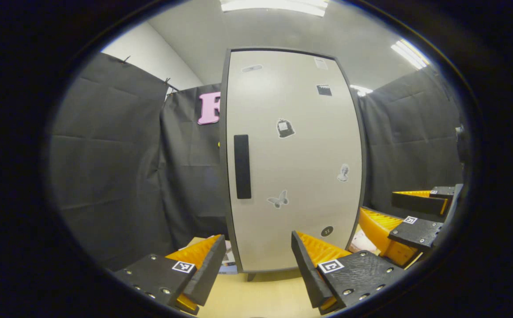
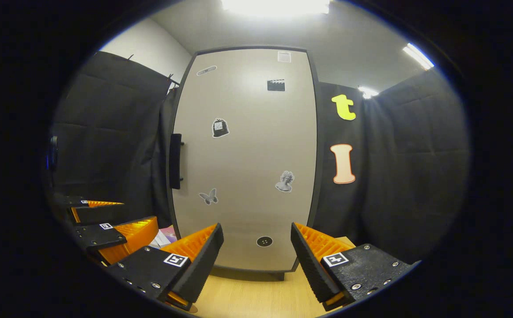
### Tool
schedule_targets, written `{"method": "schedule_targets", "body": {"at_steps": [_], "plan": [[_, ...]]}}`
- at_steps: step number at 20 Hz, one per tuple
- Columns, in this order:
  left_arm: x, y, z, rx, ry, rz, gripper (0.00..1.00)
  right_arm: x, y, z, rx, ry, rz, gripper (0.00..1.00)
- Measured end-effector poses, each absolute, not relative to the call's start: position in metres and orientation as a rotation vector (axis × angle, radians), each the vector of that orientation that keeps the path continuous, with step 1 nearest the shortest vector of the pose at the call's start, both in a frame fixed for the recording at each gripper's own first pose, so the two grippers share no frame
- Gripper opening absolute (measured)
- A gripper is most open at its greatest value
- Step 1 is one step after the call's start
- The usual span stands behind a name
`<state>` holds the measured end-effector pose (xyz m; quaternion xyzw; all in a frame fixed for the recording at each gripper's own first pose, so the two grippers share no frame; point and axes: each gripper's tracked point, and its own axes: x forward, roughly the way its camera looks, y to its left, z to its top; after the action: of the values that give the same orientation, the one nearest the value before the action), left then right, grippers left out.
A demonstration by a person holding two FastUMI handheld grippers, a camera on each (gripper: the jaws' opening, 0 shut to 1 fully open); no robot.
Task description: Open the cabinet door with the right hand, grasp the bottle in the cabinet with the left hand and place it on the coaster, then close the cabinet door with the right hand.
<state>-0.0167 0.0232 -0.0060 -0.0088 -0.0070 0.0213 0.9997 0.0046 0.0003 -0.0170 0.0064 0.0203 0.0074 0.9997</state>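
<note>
The cabinet stands on the table with its light grey door shut, so its inside is hidden. Small stickers dot the door. A black vertical handle sits near the door's left edge, and in the right gripper view the handle stands out from that edge. My left gripper is open and empty, a short way in front of the door's lower part. My right gripper is open too, level with the door's bottom. In the left gripper view the right gripper hovers at the right.
Under both grippers lies the pale wooden table. A flat printed item lies by the cabinet's lower left corner, and it shows as a pinkish edge in the right gripper view. Black cloth walls close in on both sides.
</note>
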Motion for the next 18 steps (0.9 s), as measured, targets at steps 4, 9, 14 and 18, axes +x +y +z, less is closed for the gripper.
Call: {"method": "schedule_targets", "body": {"at_steps": [4,9,14,18], "plan": [[-0.0180,0.0273,-0.0070,-0.025,-0.013,0.048,0.86,0.0033,0.0020,-0.0191,0.010,0.046,0.007,0.95],[-0.0184,0.0266,-0.0091,-0.032,-0.011,0.045,0.86,0.0026,0.0012,-0.0217,0.017,0.044,-0.005,0.95],[-0.0169,0.0290,-0.0096,-0.023,-0.010,0.047,0.86,0.0015,0.0005,-0.0222,0.032,0.046,-0.013,0.95],[-0.0137,0.0294,-0.0090,-0.033,-0.009,0.046,0.85,0.0034,0.0018,-0.0235,0.024,0.050,-0.005,0.95]]}}
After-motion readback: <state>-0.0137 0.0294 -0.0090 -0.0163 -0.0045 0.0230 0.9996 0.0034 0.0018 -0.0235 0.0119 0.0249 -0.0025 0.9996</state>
